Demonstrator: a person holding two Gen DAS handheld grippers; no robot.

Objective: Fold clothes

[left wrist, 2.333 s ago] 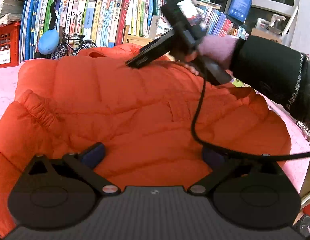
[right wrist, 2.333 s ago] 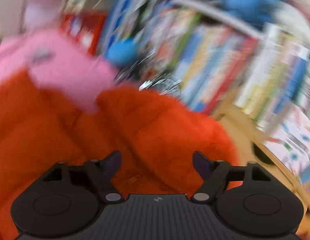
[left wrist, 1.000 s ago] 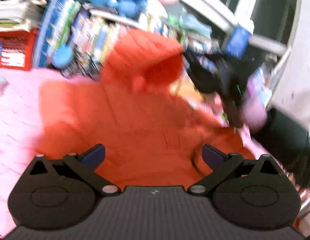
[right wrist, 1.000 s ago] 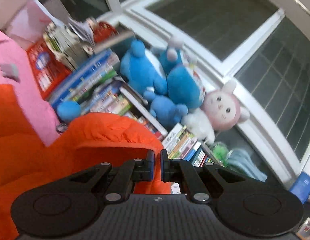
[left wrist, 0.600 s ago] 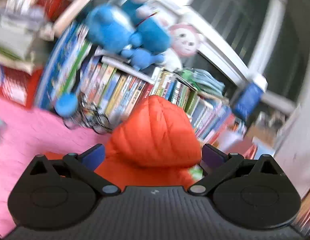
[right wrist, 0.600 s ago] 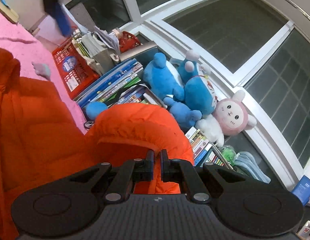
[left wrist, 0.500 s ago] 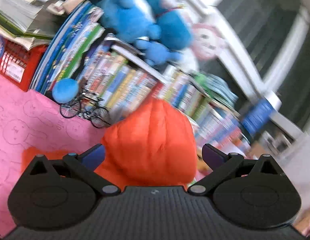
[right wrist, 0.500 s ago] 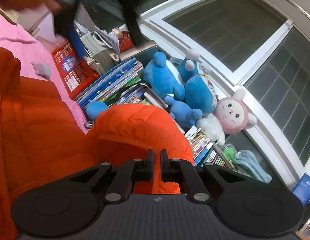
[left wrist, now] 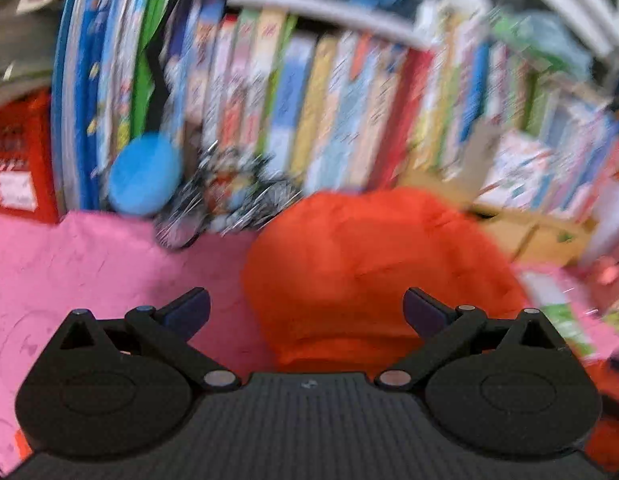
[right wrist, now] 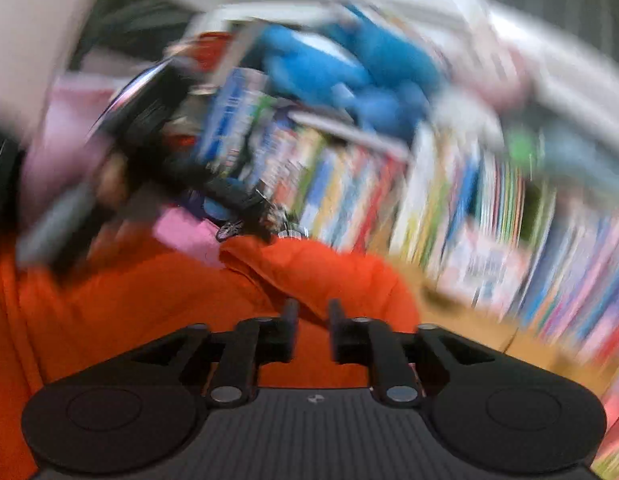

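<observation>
While the orange jacket (left wrist: 373, 272) lies bunched on the pink cover (left wrist: 89, 264) toward its bookshelf edge, the right gripper (right wrist: 312, 312), nearly closed, pinches its fabric; the left gripper (left wrist: 305, 304) hangs spread just before the mound, holding nothing.

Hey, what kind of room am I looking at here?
Probably a child's bedroom or playroom: a packed row of colourful books, blue plush toys on top, and a pink cover under the orange jacket.

Left hand-held gripper (left wrist: 305, 308) fingers spread wide apart; right hand-held gripper (right wrist: 312, 314) fingers nearly together, a narrow gap between them
</observation>
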